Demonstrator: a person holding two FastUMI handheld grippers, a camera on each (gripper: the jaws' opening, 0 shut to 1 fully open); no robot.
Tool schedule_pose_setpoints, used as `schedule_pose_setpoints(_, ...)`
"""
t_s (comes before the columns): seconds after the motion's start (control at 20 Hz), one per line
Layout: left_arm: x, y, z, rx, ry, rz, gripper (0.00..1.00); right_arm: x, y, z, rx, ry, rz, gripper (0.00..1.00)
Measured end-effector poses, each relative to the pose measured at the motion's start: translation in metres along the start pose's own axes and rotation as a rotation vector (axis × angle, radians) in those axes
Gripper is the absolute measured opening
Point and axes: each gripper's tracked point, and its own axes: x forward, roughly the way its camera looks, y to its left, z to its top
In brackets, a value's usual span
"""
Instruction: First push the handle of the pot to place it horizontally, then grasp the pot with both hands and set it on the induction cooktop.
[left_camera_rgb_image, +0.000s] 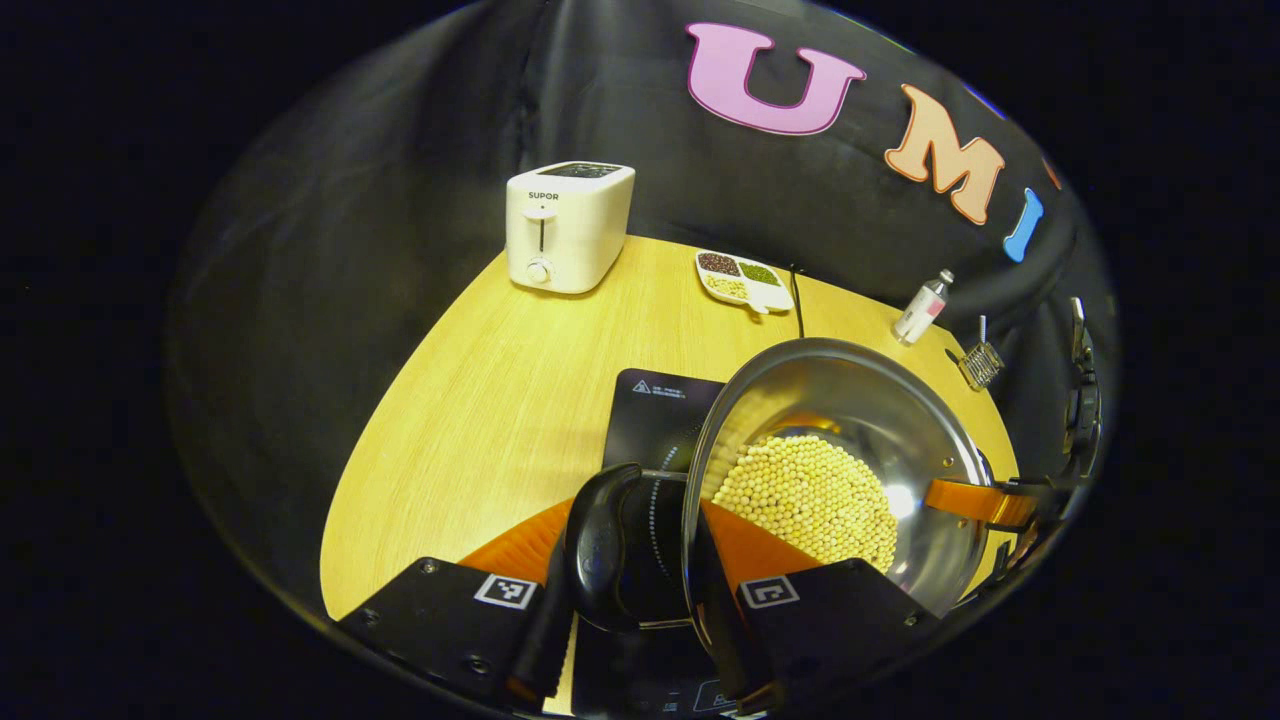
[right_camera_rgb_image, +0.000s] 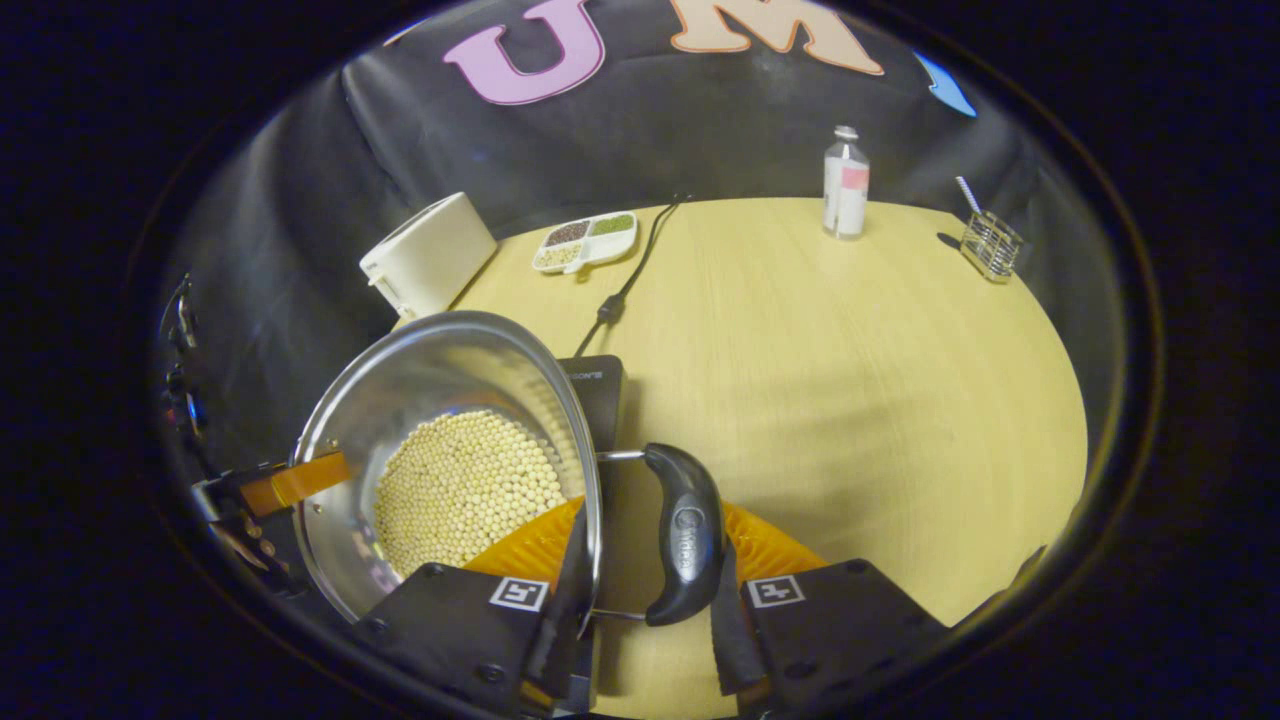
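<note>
Two grippers are on the pot (left_camera_rgb_image: 850, 450) at once, one at each side handle, and I see it from both ends. Starting with the biggest thing, the round wooden table (left_camera_rgb_image: 500, 400) runs from my near edge out to the black cloth wall. The pot is steel, wide and shallow, with a bed of pale round beans (left_camera_rgb_image: 810, 495) across its bottom. It is over the black induction cooktop (left_camera_rgb_image: 655, 405), which shows past its rim, but I cannot tell whether its base is touching the glass or hanging just above.

In the left gripper view, the left gripper (left_camera_rgb_image: 640, 600) has one finger outside the black handle (left_camera_rgb_image: 598, 545) and the other just inside the pot's rim, so handle and rim sit between them. In the right gripper view, the right gripper (right_camera_rgb_image: 645, 610) does the same at the opposite handle (right_camera_rgb_image: 682, 530), one finger inside the rim, the other outside the grip. Both pairs look closed in on what they hold.

At the far left of the table stands a white toaster (left_camera_rgb_image: 568, 225). Right of it lies a white divided dish (left_camera_rgb_image: 742, 278) of dark, green and pale grains, and a black cord (right_camera_rgb_image: 625, 280) runs from the cooktop to the far edge. Further right stands a small bottle (right_camera_rgb_image: 845, 185), then a little wire rack (right_camera_rgb_image: 990, 245) near the table's far right edge.
</note>
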Motion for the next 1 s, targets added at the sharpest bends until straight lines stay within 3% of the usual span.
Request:
schedule_pose_setpoints(0.1, 0.002, 0.005, 0.001, -0.002, 0.008, -0.003, 0.59, 0.003, 0.004, 0.001, -0.003, 0.001, -0.002, 0.57)
schedule_pose_setpoints(0.15, 0.004, 0.005, 0.001, -0.005, 0.012, -0.008, 0.59, 0.003, 0.005, 0.002, -0.005, 0.001, -0.005, 0.52)
schedule_pose_setpoints(0.95, 0.016, 0.018, 0.011, 0.035, 0.003, -0.050, 0.61, 0.009, 0.016, 0.004, 0.024, -0.011, -0.044, 0.52)
schedule_pose_setpoints(1.0, 0.017, 0.018, 0.012, 0.040, -0.001, -0.050, 0.63, 0.010, 0.016, 0.003, 0.025, -0.008, -0.043, 0.57)
